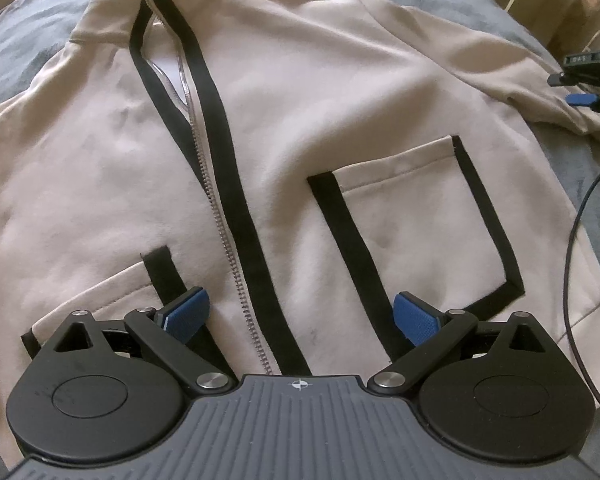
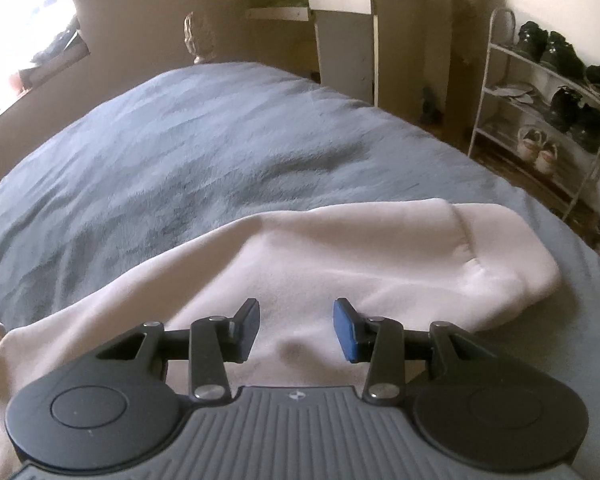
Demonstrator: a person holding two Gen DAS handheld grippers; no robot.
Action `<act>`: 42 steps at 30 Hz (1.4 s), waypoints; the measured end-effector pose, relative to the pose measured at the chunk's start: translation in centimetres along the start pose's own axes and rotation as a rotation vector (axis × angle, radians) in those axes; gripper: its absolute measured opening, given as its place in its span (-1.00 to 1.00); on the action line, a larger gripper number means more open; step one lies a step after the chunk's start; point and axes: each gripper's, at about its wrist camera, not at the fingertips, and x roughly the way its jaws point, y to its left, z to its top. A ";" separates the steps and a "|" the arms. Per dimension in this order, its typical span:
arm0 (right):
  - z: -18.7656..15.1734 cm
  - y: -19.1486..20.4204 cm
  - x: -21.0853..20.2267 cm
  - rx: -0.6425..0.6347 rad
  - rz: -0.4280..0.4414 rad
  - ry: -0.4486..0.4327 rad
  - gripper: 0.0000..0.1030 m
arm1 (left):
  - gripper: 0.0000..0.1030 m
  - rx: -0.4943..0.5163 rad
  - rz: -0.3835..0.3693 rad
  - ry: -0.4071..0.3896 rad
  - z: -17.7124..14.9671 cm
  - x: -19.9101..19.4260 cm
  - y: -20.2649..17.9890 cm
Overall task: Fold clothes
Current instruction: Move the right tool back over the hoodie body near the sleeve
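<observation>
The jacket (image 1: pixel 284 152) lay soft and limp on the bed (image 2: pixel 204 148). Both my left tongs (image 1: pixel 300 314) and right tongs (image 2: pixel 296 330) gaped apart, empty. I judged the sleeve (image 2: pixel 400 256) cuff the best hold

Only readable text I get: faint letters, maybe "DAS", on the right gripper (image 1: pixel 580 80) at about 2 o'clock in the left wrist view, too small to be sure. A small crosshair mark sits on each grey gripper body at 6 o'clock: left gripper (image 1: pixel 302 316), and right wrist view likewise. Nothing legible on the jacket (image 1: pixel 300 140) or shelves (image 2: pixel 540 92).
</observation>
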 end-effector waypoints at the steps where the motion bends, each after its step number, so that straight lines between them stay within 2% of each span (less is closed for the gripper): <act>1: 0.0 0.0 0.3 -0.002 -0.003 0.007 -0.16 | 0.95 0.000 0.002 0.001 0.0 0.1 0.0; 8: 0.3 0.2 1.8 -0.021 -0.020 0.027 -0.14 | 0.99 -0.004 0.011 0.013 0.1 0.3 -0.2; 10: 0.4 0.3 2.0 -0.033 -0.015 0.028 0.12 | 1.00 -0.007 0.011 0.015 0.1 0.3 -0.2; 12: 0.3 0.5 2.1 -0.050 -0.011 0.023 0.20 | 1.00 -0.009 0.012 0.017 0.1 0.3 -0.2; 23: -0.3 0.9 2.6 -0.077 -0.023 0.018 0.31 | 1.00 -0.022 0.004 0.025 0.4 0.6 -0.2; 31: -1.1 1.7 2.9 -0.109 -0.051 0.008 0.46 | 1.00 -0.031 0.002 0.028 0.4 0.7 -0.2; 42: -1.8 1.7 3.0 -0.098 -0.068 -0.012 0.69 | 1.00 0.018 0.032 0.061 0.8 1.2 -1.0</act>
